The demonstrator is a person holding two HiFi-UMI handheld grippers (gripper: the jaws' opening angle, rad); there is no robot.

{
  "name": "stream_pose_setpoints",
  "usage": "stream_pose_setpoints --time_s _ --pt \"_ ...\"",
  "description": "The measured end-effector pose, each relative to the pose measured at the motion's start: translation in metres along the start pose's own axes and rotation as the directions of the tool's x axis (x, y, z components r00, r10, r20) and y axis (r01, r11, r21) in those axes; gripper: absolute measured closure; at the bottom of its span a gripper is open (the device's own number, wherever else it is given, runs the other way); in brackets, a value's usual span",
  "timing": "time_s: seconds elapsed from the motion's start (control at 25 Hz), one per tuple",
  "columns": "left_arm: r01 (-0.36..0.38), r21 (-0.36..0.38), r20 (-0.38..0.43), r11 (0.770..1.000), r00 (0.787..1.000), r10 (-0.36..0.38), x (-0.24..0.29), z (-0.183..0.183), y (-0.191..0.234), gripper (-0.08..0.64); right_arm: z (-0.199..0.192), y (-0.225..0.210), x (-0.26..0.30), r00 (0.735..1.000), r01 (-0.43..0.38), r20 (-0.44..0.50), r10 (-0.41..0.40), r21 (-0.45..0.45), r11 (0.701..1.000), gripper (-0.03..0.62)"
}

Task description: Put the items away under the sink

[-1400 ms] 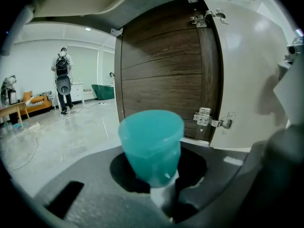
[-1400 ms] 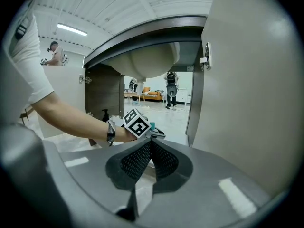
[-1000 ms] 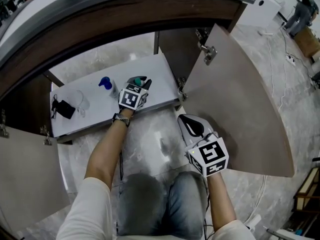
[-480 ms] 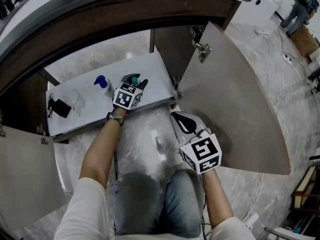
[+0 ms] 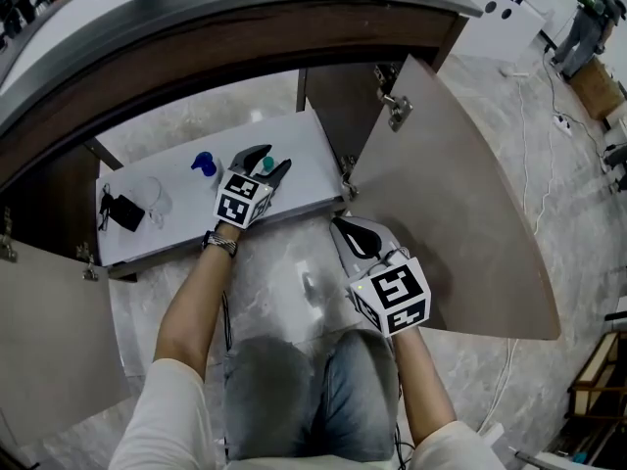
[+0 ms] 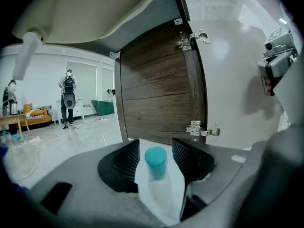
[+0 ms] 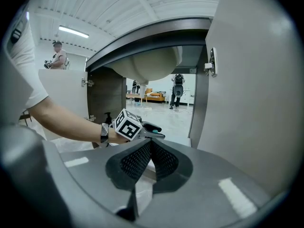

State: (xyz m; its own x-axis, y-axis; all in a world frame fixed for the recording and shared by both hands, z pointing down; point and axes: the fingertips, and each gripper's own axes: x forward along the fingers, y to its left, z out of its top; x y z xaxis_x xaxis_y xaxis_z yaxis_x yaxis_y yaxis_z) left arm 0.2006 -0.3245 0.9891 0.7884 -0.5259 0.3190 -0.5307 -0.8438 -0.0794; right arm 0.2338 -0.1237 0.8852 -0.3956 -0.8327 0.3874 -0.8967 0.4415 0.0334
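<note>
So, nearest to us, the right tool (image 7: 150,144) hangs over the marble floor (image 5: 284,282) just in front of the cabinet. Its ribbed black pads are pressed together on nothing.

A bit further in, the left tool (image 5: 265,161) sits over the white cabinet floor (image 5: 309,140) under the sink. Its jaws have just been opening and now stand spread. The little bottle (image 6: 156,161) is between them, with a gap on both sides. We can't see its base, but we reckon it's standing on that white floor by itself.

Handling-wise, it looks like a small clear plastic bottle with a smooth teal cap. It's probably light and fairly stiff, and not fragile. But it's round, slick, tall and narrow, so we'd guess it tips or twists easily. If it needs moving again, we'd pinch the body just below the cap. The grid texture on the pads should bite there, while the cap looks too glossy to trust.

Off to the left on the same floor are a blue-capped bottle (image 5: 204,164), something clear and glassy (image 5: 152,196) and a black pouch-like thing (image 5: 125,211). All three sit apart from each other.

Beyond that there's a dark wood-grain side panel (image 6: 156,94) and a matte beige door (image 5: 460,194) swung wide on metal hinges. The rounded pale basin (image 6: 85,8) hangs overhead.
</note>
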Motion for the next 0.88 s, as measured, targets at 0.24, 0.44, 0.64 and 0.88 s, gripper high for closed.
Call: stream_pose_setpoints --time_s 0.24,0.44,0.64,0.88 --pt "-0.008 -0.001 0.07 1.0 0.998 0.008 -0.032 0.029 -0.005 0.337 0.023 0.001 0.002 0.999 -0.018 0.038 0.019 -0.013 1.0 0.586" --pt "-0.047 -0.019 0.121 0.999 0.991 0.049 -0.069 0.048 -0.006 0.351 0.043 0.004 0.003 0.997 -0.038 0.066 0.039 -0.023 0.999 0.586" --pt "-0.104 -0.022 0.178 0.994 0.978 0.107 -0.118 0.071 -0.008 0.4 0.065 0.004 0.004 0.993 -0.057 0.097 0.06 -0.035 0.998 0.586" --pt "-0.234 0.01 0.198 0.972 0.953 0.228 -0.197 0.085 0.004 0.46 0.092 0.025 0.006 0.986 -0.101 0.126 0.109 -0.071 0.992 0.586"
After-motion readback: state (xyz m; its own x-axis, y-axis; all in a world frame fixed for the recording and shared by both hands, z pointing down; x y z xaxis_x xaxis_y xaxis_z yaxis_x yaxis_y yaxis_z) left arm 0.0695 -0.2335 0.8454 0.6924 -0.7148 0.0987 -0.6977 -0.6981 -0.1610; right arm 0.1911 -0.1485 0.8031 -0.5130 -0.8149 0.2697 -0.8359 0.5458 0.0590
